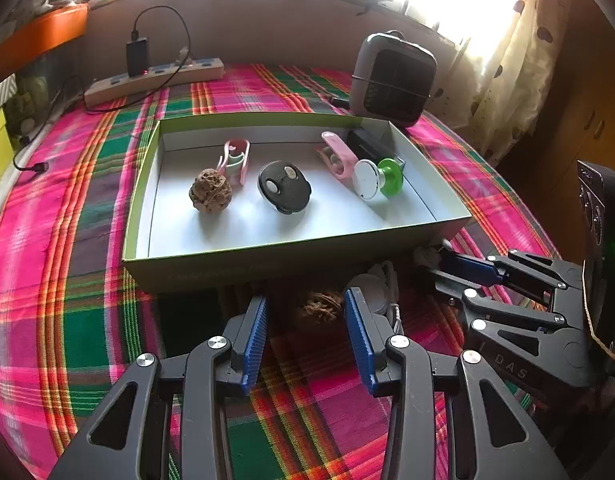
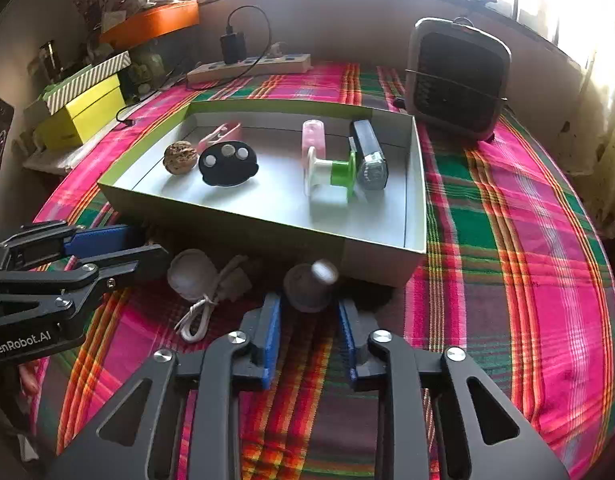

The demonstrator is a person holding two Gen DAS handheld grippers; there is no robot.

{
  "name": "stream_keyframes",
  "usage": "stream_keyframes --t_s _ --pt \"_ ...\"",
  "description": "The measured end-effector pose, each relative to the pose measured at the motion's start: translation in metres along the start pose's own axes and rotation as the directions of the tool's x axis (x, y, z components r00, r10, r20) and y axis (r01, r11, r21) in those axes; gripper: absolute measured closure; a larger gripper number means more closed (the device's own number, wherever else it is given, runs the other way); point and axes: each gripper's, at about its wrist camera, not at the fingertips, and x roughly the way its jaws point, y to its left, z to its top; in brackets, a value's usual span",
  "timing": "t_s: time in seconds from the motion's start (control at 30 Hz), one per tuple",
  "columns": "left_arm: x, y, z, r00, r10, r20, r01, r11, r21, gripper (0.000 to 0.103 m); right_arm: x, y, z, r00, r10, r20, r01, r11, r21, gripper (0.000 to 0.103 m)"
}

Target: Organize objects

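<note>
While the sorting is unfinished, three items lie on the plaid-covered surface (image 2: 507, 240), just before the near wall of the box (image 1: 227, 268).

- Loose walnut (image 1: 319, 308): brown, wrinkled, in shadow. It sits between the fingers of the left tool (image 1: 305, 300), whose jaws stand wide, with a gap showing at each blue pad.
- Grey cap (image 2: 311, 288): small, rounded, pale on top, blurred. It sits at the fingertips of the right tool (image 2: 309, 300). The jaws are narrow, about the cap's width; whether the pads press it cannot be told.
- White round piece with cord (image 2: 191, 272): on the cloth between the two tools.

Box: shallow, green-rimmed, pale inside. It contains:
- a second walnut (image 1: 210, 191)
- a black oval fob (image 1: 284, 186)
- two pink clips (image 1: 235, 160)
- a white-and-green spool (image 1: 377, 178)
- a black-and-silver lamp (image 2: 369, 154)

The near half of the box floor is bare.

Edges: the box wall rises directly beyond both tools. A heater (image 1: 393, 80) stands near the far right corner of the box. A power strip (image 1: 155, 80) lies along the back. Open cloth lies right of the box.
</note>
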Motion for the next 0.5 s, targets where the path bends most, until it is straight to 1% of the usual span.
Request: stream_keyframes --t_s 0.1,0.2,0.5 --pt "0.000 0.000 0.000 1.000 0.001 0.000 -0.001 1.000 -0.001 0.066 -0.001 0.000 0.000 1.000 -0.001 0.000 0.001 1.000 0.001 0.077" --pt "-0.001 0.003 0.000 0.999 0.032 0.006 -0.032 0.999 -0.010 0.066 -0.002 -0.002 -0.002 1.000 -0.009 0.001 0.009 1.000 0.004 0.077" --pt "-0.001 0.011 -0.001 0.999 0.054 -0.004 -0.054 0.998 -0.013 0.066 -0.007 -0.006 -0.007 1.000 -0.021 0.001 0.021 1.000 0.013 0.077"
